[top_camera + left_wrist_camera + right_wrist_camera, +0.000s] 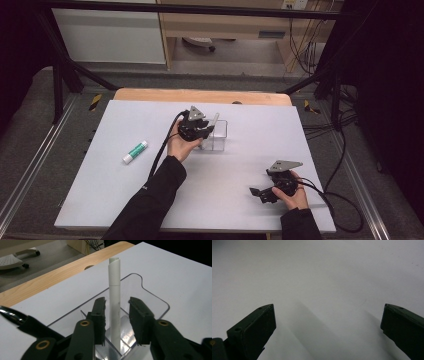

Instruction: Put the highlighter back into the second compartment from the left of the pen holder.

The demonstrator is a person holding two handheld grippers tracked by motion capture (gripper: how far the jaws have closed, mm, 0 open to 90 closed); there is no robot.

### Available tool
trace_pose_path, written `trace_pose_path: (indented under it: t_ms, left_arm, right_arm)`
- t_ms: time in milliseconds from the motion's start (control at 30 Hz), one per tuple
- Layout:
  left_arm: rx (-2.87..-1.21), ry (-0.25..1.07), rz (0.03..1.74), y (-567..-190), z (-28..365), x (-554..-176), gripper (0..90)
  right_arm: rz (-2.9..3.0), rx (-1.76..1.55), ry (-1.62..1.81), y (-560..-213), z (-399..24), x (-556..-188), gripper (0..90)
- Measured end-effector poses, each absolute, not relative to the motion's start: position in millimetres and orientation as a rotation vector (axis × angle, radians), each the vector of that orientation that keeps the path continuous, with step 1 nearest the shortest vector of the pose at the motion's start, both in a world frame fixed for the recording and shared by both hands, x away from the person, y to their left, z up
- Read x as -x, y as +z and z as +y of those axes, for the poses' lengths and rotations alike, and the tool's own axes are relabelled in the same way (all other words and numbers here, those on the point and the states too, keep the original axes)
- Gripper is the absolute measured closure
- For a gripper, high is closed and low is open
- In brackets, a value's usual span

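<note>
On the left of the white table top [240, 200] lies a glue stick [135, 152] with a green label, flat and well apart from both hands. Near the middle stands a clear plastic holder [218, 136], and the left gripper [200, 131] is right at it. A white pen [114, 305] stands almost upright inside the holder, its lower end down in the near corner and its capped top leaning slightly toward the holder's far wall.

The step in hand looks like letting the pen go into the holder. To do it well, the jaws should part evenly, so neither pad drags the pen sideways, and the hand should then lift straight up clear of the cap, without brushing the holder's thin walls, which would probably slide easily on the smooth top.

In the left gripper view the jaws stand narrowly apart on either side of the pen; the left pad is very near the barrel, the right pad shows a clear gap, so the pen appears released rather than pinched.

Further right, the right gripper [261, 194] rests low over bare table near the front edge, jaws wide and holding nothing
</note>
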State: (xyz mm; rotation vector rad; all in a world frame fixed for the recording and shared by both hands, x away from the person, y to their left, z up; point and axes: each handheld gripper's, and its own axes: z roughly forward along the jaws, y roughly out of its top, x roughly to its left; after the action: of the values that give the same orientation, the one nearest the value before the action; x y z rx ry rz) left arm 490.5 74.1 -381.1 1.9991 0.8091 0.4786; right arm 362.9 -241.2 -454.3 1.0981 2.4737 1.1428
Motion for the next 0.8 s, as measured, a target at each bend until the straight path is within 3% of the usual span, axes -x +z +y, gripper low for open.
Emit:
trace_pose_path:
  t_ms: [400, 800]
  left_arm:
    - [-2.015, 0.481, 0.776, -359, 104, -460, 37.1]
    - [-2.052, 0.502, 0.806, -360, 145, -434, 17.6]
  right_arm:
    - [2.48, -1.094, 1.139, -455, -240, -363, 0.6]
    - [2.483, -1.095, 1.129, -456, -240, -363, 0.6]
